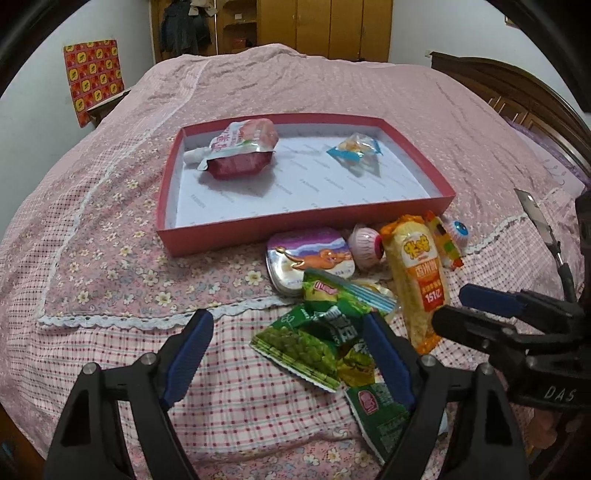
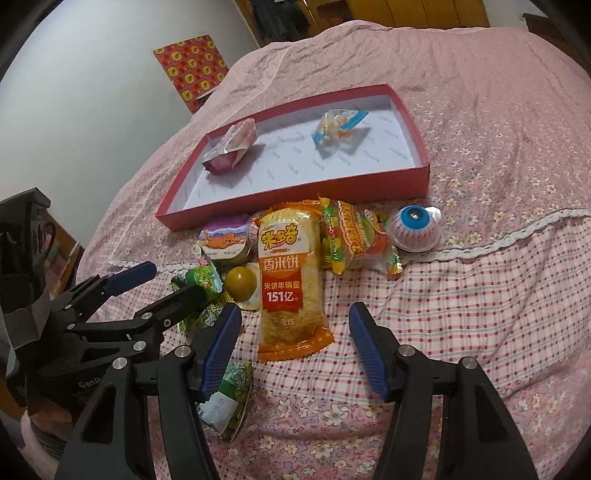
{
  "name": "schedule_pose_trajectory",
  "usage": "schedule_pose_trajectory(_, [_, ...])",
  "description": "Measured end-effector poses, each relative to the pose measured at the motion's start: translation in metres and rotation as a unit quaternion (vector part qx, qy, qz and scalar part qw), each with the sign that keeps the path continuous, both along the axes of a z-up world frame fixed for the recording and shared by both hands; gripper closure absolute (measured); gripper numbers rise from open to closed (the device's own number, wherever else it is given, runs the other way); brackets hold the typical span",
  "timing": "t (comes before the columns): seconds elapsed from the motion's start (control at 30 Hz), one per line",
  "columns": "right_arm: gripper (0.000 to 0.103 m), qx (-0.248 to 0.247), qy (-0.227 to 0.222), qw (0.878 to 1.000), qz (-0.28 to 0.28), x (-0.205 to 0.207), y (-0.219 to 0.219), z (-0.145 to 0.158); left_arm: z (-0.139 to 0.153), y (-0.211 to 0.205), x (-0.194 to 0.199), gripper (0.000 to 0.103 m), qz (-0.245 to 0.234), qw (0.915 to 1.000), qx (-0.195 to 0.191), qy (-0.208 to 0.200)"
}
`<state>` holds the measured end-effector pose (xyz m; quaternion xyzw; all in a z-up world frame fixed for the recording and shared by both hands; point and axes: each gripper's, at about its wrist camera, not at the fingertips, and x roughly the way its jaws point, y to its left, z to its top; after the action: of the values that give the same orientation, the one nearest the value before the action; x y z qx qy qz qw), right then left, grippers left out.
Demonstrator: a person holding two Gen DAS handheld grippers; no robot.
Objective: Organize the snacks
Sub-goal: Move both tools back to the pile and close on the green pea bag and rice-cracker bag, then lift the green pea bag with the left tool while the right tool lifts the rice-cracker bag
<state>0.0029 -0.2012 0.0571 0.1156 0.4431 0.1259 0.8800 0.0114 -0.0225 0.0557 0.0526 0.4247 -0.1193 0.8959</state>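
A red tray (image 1: pixel 258 225) (image 2: pixel 295 194) lies on the bed and holds a pink spouted pouch (image 1: pixel 240 147) (image 2: pixel 232 146) and a clear candy bag (image 1: pixel 356 151) (image 2: pixel 338 127). In front of it lies a pile of snacks: a yellow rice-cracker pack (image 1: pixel 417 273) (image 2: pixel 286 277), green pea packets (image 1: pixel 317 339) (image 2: pixel 201 284), a small tin (image 1: pixel 310 258) (image 2: pixel 225 240), a gummy pack (image 2: pixel 354 236), a blue eyeball candy (image 2: pixel 415 229) (image 1: pixel 458 230) and a pink eyeball candy (image 1: pixel 365 245). My left gripper (image 1: pixel 291 347) is open over the green packets. My right gripper (image 2: pixel 291 336) is open around the near end of the rice-cracker pack.
The pink floral bedspread (image 1: pixel 110 258) covers the whole bed. A wooden headboard (image 1: pixel 517 96) stands at the right, wardrobes (image 1: pixel 332 26) at the back. A red-and-yellow patterned box (image 1: pixel 92 77) stands by the wall at the left.
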Motion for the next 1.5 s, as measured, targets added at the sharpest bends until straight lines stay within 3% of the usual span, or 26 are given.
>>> schedule_pose_trajectory(0.33, [0.041, 0.007, 0.002, 1.000, -0.005, 0.005, 0.003, -0.009, -0.012, -0.012, 0.003, 0.027, -0.017, 0.9998, -0.002, -0.007])
schedule_pose_trajectory(0.67, [0.041, 0.005, 0.003, 1.000, -0.011, 0.011, 0.008, -0.017, -0.015, -0.007, 0.001, 0.055, -0.018, 0.9997, -0.015, -0.006])
schedule_pose_trajectory(1.13, [0.048, 0.003, -0.004, 1.000, -0.021, 0.014, 0.012, -0.018, -0.011, 0.007, -0.002, 0.058, -0.004, 0.9992, -0.039, -0.006])
schedule_pose_trajectory(1.27, [0.064, -0.004, -0.005, 1.000, -0.025, 0.017, 0.012, -0.019, -0.010, 0.010, -0.002, 0.058, 0.002, 0.9991, -0.043, -0.006])
schedule_pose_trajectory(1.5, [0.066, 0.004, -0.009, 1.000, -0.014, 0.010, 0.014, -0.016, -0.005, 0.013, -0.006, 0.058, 0.012, 0.9990, -0.042, -0.008])
